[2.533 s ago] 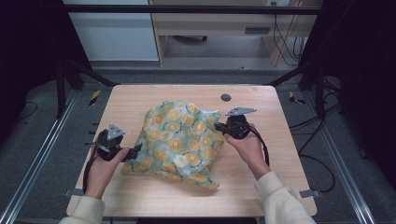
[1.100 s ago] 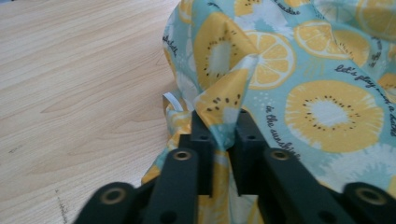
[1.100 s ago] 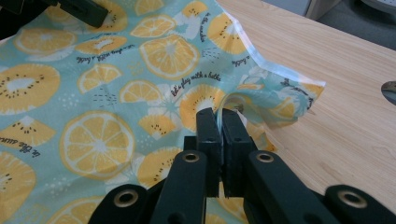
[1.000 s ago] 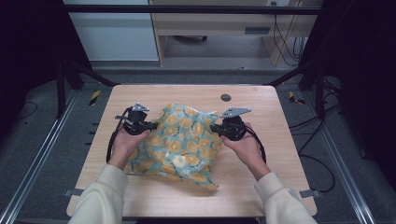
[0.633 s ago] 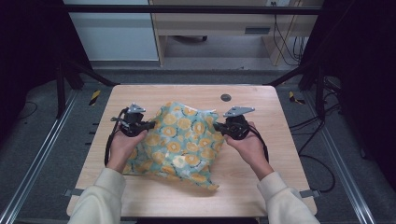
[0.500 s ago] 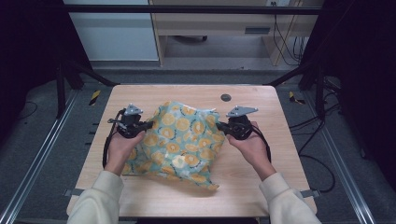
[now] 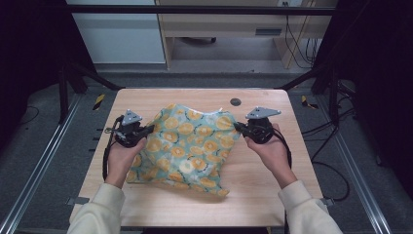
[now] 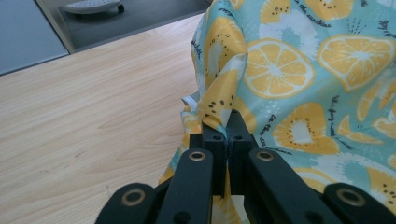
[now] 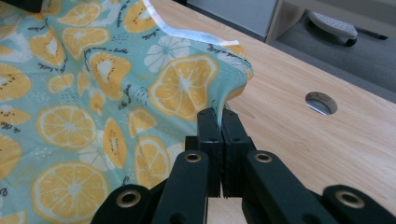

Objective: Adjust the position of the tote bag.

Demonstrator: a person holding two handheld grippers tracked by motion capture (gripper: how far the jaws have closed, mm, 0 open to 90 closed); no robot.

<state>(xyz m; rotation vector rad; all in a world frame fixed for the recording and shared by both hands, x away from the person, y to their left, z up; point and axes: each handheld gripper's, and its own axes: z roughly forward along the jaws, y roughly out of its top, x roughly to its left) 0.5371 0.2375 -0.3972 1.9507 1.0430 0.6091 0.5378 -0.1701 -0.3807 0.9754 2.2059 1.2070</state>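
Observation:
A teal cloth (image 7: 187, 146) printed with orange and lemon slices lies spread on the wooden table (image 7: 258, 190), stretched between my two grippers. My left gripper (image 7: 146, 130) is shut on the cloth's left edge; in the left gripper view its jaws pinch a fold of the cloth (image 8: 224, 100) at the left gripper's tips (image 8: 228, 135). My right gripper (image 7: 238, 127) is shut on the cloth's right edge. The right gripper view shows the cloth (image 9: 140, 88) rising into the right gripper's closed tips (image 9: 219, 122). The far edge of the cloth is lifted slightly.
A round cable hole (image 7: 235, 102) sits in the table near its far edge, just beyond my right gripper; it is also the hole (image 9: 321, 102) in the right gripper view. Black frame posts stand at both sides. A desk and cables lie beyond the table.
My left gripper moved from the cloth's lower left up to its left edge and shut on it. Both grippers have since pulled outward, spreading the cloth wider.

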